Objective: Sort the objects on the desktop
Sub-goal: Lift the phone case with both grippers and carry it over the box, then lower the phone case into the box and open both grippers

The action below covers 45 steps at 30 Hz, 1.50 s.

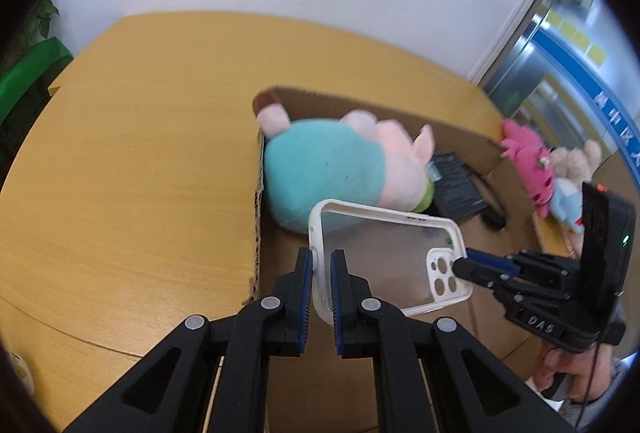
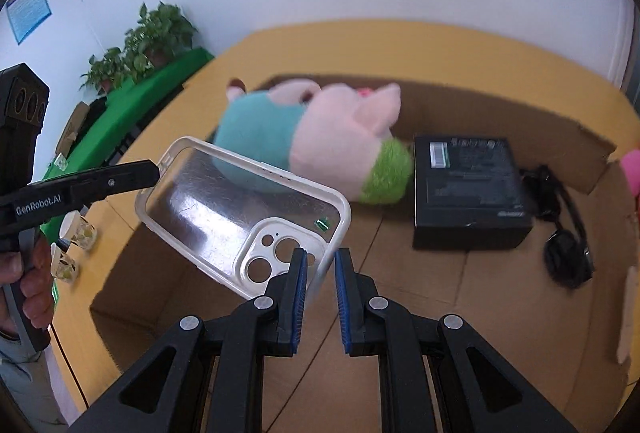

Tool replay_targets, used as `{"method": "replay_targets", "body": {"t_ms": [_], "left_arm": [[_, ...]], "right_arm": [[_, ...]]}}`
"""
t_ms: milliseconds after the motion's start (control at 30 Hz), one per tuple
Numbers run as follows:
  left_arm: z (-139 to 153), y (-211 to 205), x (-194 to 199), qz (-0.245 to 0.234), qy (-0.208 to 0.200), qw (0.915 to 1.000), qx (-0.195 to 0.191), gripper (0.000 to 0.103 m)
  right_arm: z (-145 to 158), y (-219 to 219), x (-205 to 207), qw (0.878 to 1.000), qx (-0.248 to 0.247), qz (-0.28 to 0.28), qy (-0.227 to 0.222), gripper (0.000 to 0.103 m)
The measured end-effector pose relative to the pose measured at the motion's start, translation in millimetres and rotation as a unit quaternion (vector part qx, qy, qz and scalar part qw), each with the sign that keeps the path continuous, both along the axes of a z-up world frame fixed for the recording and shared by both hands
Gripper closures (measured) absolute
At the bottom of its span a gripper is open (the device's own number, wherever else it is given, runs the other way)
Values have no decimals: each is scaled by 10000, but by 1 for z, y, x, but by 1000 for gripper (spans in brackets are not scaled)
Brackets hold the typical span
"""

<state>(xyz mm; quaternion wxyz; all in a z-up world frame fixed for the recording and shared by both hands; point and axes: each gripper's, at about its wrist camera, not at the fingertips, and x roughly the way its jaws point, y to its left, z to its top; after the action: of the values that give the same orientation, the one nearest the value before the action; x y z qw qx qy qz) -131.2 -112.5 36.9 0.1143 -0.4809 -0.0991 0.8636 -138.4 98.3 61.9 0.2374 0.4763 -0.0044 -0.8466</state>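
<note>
A clear phone case with a white rim (image 1: pixel 384 257) hangs in the air above the open cardboard box (image 1: pixel 400 121). My left gripper (image 1: pixel 321 267) is shut on its plain end. My right gripper (image 2: pixel 321 267) is shut on its rim at the camera-cutout end (image 2: pixel 244 221). The right gripper also shows in the left wrist view (image 1: pixel 464 263), and the left gripper shows in the right wrist view (image 2: pixel 154 171). Inside the box lie a teal and pink pig plush (image 2: pixel 312 137), a black box (image 2: pixel 468 189) and a black cable (image 2: pixel 568 229).
The box (image 2: pixel 140 313) stands on a yellow wooden table (image 1: pixel 132 153). A pink plush (image 1: pixel 528 161) and a beige plush (image 1: pixel 576 165) lie beyond the box's right wall. Small clear cups (image 2: pixel 76 233) stand on the table left of the box.
</note>
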Motion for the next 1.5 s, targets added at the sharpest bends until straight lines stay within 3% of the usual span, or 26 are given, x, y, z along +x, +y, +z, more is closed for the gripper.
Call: {"method": "replay_targets", "body": {"t_ms": [167,333,967,1000,1033,1067,1133,1233,1300,1367,1433,1500], "left_arm": [[-24,4,-13,32,-433,9986,-300,95],[-29,4,-13,60,-607,9969,-505,96],[-25,8,0,-35,-871,9913,-983,95],[-24,9,1,-8,-867,9913,-988,95],[-23,8,3,21,-843,9915,-989,95],[-21,8,4,27,-798,9920,-976,95],[-10,4,13,26,-549,9953,-795,94],[18,1,40,166,216,9962,-829,86],[38,6,65,205,790,9932,-833,72],[53,11,90,206,1234,9884,-862,33],[65,24,121,192,1668,9809,-987,26],[74,44,146,-2,1945,9758,-1002,26]], "right_arm": [[-30,-9,-24,9963,265,66,-816,90],[-49,-21,-36,9911,541,117,-1214,90],[-62,-26,-25,9870,639,307,-1440,86],[-60,-23,-24,9880,576,280,-1403,84],[-55,-19,-23,9895,443,244,-1354,75],[-50,-15,-22,9907,381,186,-1292,60],[-39,-8,-15,9930,491,23,-1078,48],[-7,6,9,9980,448,-118,-426,43],[12,18,29,9993,328,-201,0,30],[31,32,58,9973,272,-371,574,7],[43,45,86,9932,260,-475,1032,0],[44,46,94,9914,299,-475,1183,0]]}}
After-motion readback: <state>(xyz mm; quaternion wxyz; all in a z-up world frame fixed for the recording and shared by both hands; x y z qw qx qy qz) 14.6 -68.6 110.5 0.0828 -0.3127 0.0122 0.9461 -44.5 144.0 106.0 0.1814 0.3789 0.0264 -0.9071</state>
